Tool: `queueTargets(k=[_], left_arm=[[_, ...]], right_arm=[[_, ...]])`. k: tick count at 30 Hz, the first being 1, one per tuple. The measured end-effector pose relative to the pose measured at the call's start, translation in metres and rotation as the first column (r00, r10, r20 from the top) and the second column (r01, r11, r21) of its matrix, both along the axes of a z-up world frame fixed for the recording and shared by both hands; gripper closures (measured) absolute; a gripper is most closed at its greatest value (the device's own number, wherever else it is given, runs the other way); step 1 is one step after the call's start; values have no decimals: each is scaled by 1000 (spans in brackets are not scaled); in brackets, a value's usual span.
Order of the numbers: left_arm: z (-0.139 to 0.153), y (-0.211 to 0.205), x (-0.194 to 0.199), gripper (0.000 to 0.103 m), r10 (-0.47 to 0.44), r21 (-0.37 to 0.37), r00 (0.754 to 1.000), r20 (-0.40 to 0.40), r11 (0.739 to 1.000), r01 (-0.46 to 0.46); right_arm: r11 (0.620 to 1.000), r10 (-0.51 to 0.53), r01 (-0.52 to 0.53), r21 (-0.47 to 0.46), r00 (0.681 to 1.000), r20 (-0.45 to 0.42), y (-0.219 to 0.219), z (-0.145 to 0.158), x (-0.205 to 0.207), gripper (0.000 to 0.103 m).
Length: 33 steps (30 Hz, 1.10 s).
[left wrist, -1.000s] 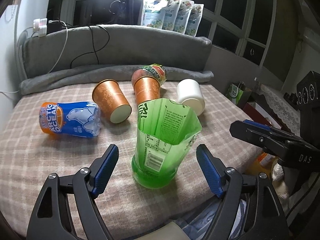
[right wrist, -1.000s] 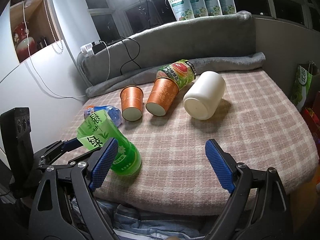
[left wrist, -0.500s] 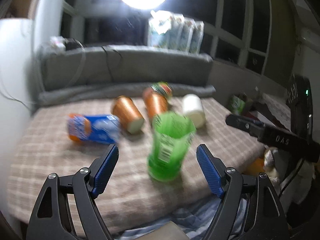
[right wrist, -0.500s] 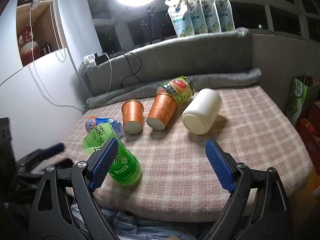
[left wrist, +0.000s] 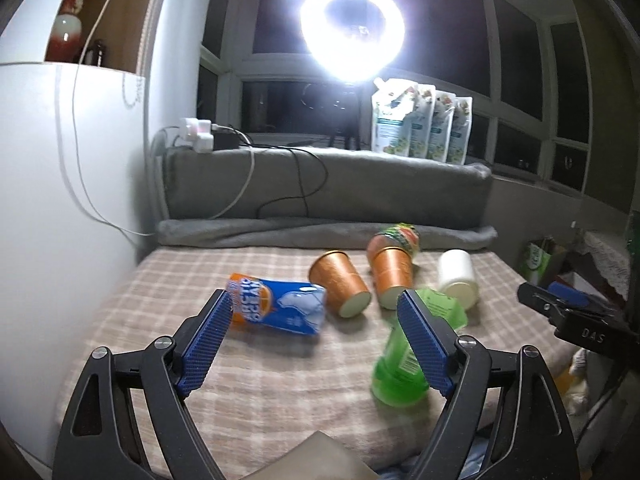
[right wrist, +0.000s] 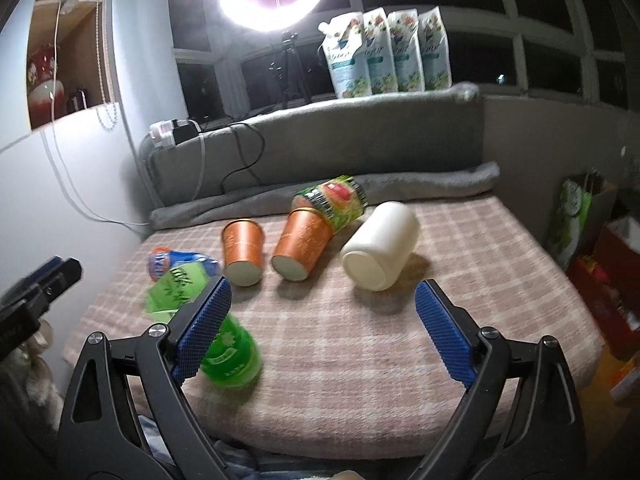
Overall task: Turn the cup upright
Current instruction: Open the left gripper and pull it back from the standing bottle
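Green cup (left wrist: 398,364) stands upright near front edge of checked blanket (right wrist: 360,344), w/ nothing holding it. Left gripper (left wrist: 316,344) & right gripper (right wrist: 320,328) both spread wide, empty.

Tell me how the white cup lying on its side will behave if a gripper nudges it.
The white cup lies on its side, round-walled, so it will probably roll, likely curving since one end looks wider. It seems rigid and smooth, so it may slip. The soft checked blanket should slow it.

Two orange cups (right wrist: 243,254) (right wrist: 303,245), one white cup (right wrist: 382,252), three cut bottles (right wrist: 226,354) (left wrist: 276,309) (right wrist: 336,199), four pouches (right wrist: 388,54).
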<state>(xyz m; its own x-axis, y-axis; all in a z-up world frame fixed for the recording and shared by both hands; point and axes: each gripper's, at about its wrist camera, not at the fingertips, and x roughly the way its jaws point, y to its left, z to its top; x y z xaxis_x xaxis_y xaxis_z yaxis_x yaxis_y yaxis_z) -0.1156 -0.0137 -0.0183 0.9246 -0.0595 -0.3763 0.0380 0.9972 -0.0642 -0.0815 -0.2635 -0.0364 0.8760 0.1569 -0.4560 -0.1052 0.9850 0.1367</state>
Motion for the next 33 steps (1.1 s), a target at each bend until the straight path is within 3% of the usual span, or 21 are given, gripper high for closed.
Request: queueTargets(k=[2,20,22,23,33], left_arm=[[1,0,1,18,11,6,1000,2,1000,-11],[2,-2,4,12,10,-3,1000,-5,1000,-10],[2,-3,5,8,12,-1,1000,-8,1000,-12],[2,-3,4,1,12,-3,1000,-5,1000,-12],[4,-2,3,0,15,-11,1000,16,1000,-15]], right_arm=[[1000,-21,21,-23,1000,12,1,2,-1,0],[997,-46,49,-64,997,56,6,8,-4,0],[997,-46,50,-65,997,57,6,8,-4,0],[997,-46,50,-65,997,57,6,8,-4,0],[997,-46,49,-63,997,56,6,8,-4,0]])
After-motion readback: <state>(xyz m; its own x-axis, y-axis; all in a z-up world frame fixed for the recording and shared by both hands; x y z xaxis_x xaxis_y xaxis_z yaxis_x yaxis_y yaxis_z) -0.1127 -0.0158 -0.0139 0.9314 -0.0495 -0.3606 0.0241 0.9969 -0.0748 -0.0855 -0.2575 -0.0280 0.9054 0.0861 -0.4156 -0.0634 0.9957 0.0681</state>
